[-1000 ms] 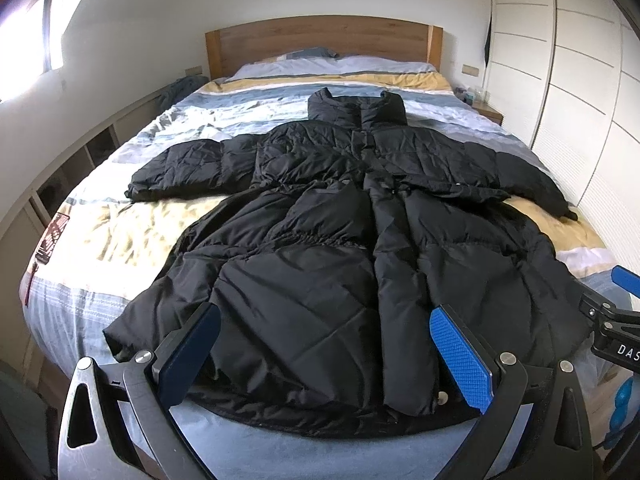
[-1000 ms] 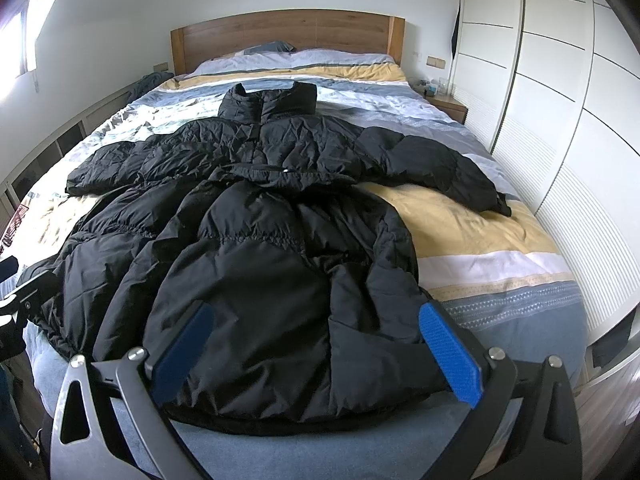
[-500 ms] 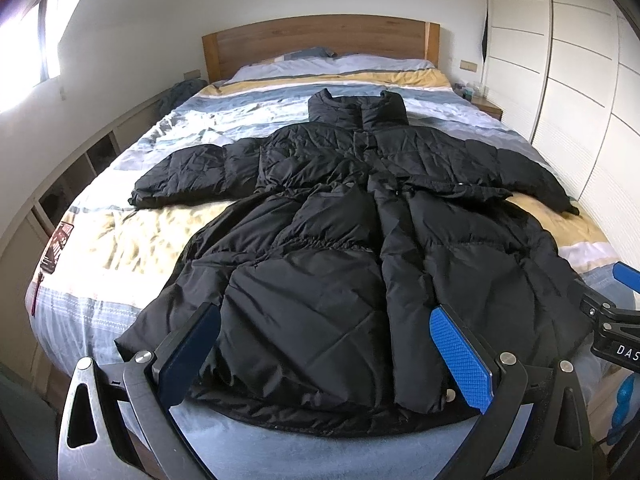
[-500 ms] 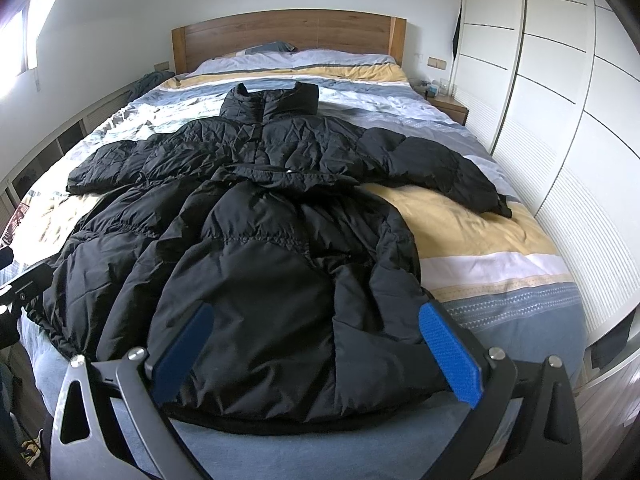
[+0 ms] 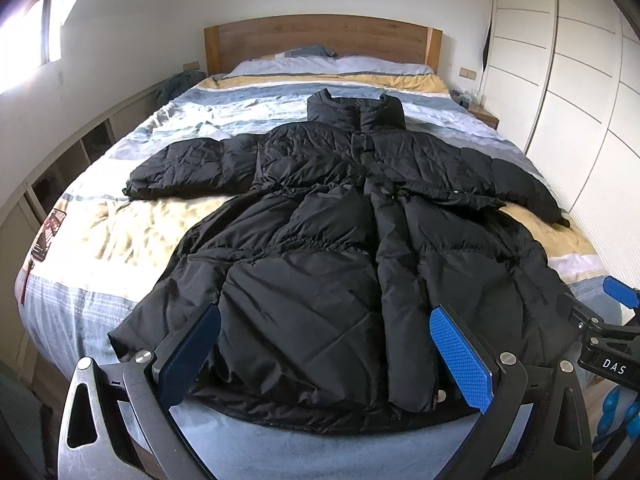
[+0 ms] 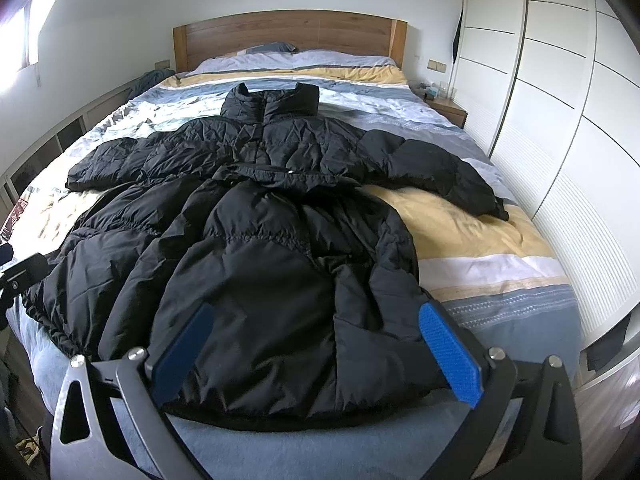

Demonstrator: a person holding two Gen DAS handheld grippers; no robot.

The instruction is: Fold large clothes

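A black padded coat (image 5: pixel 340 248) is laid flat on the bed (image 5: pixel 92 240), front side up, filling the centre of both frames. Its long axis runs from the lower edge of the frame to the upper centre: hem nearest the cameras at the foot of the bed, collar (image 5: pixel 356 112) pointed toward the headboard (image 5: pixel 320 40). Both sleeves are spread sideways, one toward the left of the frame (image 5: pixel 188 168), one toward the right (image 6: pixel 444 172).

The left claw (image 5: pixel 324 354) is seen at the bottom of the left wrist view, jaws wide apart, nothing held; the coat hem lies directly ahead, between and beyond the blue pads (image 5: pixel 460 356). The right claw (image 6: pixel 316 346) is likewise spread and empty, with the right half of the hem ahead of it. Contact with the fabric cannot be confirmed for either claw.

Judgement: no fold has been made yet. The left claw is nearer the hem corner in the lower left (image 5: pixel 120 340), the right claw nearer the corner in the lower right (image 6: pixel 416 280). A fold along the long axis, or hem toward collar, appears reachable from this stance.
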